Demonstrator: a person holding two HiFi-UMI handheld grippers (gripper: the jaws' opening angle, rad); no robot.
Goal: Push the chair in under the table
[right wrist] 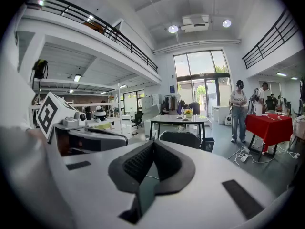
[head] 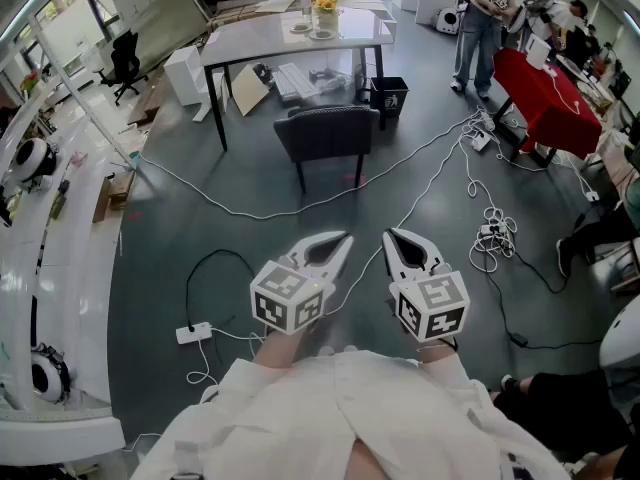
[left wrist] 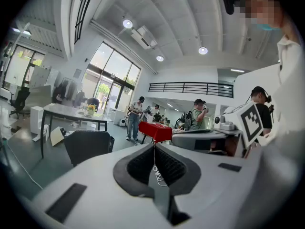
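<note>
1: two grippers sit in the lower centre of the head view. how do their jaws stand?
2: left gripper [head: 344, 237] and right gripper [head: 390, 235] both have their jaws closed tip to tip. nothing is held between the dark ribbed pads.
1: where is the chair relative to those fingertips?
2: the chair [head: 328, 131] stands in the upper centre, well apart from both grippers. its back faces the person, and it is just in front of the near edge of the table [head: 270, 36].
1: materials and shapes?
2: the chair has a broad, rounded back in a dark textured covering, on thin dark legs. the table has a smooth pale grey rectangular top on straight black legs. the floor [head: 250, 238] is smooth dark grey.
1: edges and open room?
2: open floor lies between grippers and chair, crossed by white cables [head: 420, 183]. a black bin [head: 388, 94] stands just right of the chair, beside a table leg. pale flat items [head: 296, 80] lie on the floor under the table.
</note>
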